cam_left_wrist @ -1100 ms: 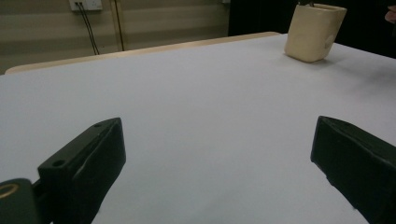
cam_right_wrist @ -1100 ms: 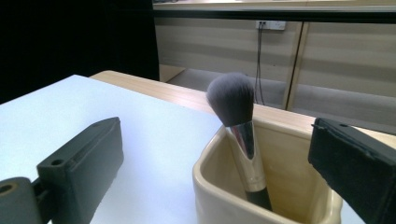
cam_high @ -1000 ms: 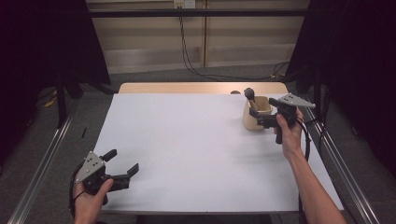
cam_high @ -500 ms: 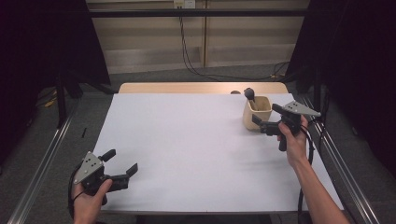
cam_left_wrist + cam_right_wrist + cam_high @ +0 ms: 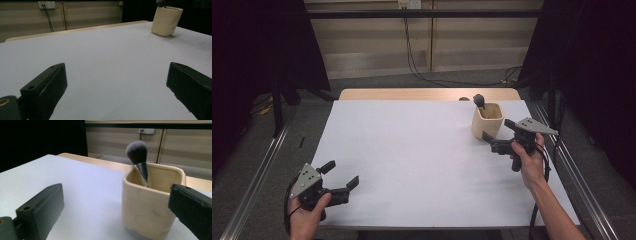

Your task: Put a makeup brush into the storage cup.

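From the high view, a cream square cup (image 5: 487, 120) stands toward 2 o'clock on the white bench (image 5: 422, 150), with a dark-headed brush (image 5: 479, 101) leaning out of its far left corner. The right gripper (image 5: 498, 135) sits just beside the cup's near right side, jaws apart and empty, held by the right hand (image 5: 528, 160). At 7 o'clock, near the bench's front edge, the left hand (image 5: 307, 212) holds the left gripper (image 5: 341, 179), jaws spread wide, nothing between them.

In the left gripper view, the black jaws stand well apart over bare white bench, and the cup (image 5: 166, 21) is far off at 1 o'clock.

In the right gripper view, the cup (image 5: 150, 202) is close, between the open jaws toward the right one; the brush (image 5: 137, 151) tilts inside it, bristles up.
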`<state>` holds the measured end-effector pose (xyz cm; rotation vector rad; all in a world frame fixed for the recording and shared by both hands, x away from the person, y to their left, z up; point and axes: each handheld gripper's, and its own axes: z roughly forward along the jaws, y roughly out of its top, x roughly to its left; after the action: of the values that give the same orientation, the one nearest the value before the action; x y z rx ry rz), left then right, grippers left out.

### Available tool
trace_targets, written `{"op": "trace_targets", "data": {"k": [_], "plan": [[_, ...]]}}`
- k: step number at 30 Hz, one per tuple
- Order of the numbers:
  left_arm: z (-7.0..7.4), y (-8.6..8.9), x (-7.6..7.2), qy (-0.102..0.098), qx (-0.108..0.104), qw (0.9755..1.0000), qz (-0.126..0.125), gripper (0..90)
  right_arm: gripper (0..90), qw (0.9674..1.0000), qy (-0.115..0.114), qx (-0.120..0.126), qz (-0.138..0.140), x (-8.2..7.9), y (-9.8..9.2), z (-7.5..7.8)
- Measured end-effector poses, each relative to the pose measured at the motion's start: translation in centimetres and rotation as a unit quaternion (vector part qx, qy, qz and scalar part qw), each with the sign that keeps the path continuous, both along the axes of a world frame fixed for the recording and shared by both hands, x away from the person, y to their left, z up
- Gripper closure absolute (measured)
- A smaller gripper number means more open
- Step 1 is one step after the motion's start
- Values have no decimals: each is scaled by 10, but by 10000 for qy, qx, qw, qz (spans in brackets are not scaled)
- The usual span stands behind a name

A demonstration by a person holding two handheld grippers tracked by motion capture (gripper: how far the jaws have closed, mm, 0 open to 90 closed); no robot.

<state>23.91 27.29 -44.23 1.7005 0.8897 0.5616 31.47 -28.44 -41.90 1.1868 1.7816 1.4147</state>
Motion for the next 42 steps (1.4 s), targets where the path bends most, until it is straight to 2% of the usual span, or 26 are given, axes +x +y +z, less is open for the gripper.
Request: {"op": "trace_targets", "data": {"k": [3, 10, 21, 34, 39, 42], "plan": [[0, 1, 0, -20, 11, 9999, 112, 34, 2, 10000, -32, -52, -9, -8, 2, -3], [0, 1, -1, -32, 11, 9999, 98, 32, 4, 10000, -50, -57, -52, -19, 1, -8], [1, 0, -4, -23, -28, 10000, 55, 32, 3, 9999, -70, -91, 58, -43, 1, -14], [1, 0, -5, -10, -31, 10000, 73, 32, 5, 9999, -5, -106, -46, -67, -5, -22], [1, -1, -7, -13, -35, 10000, 86, 32, 7, 9999, -48, -61, -113, -77, -10, -22], [1, -1, -6, -11, -29, 10000, 75, 32, 7, 9998, -51, -124, -115, -83, -12, -24]]}}
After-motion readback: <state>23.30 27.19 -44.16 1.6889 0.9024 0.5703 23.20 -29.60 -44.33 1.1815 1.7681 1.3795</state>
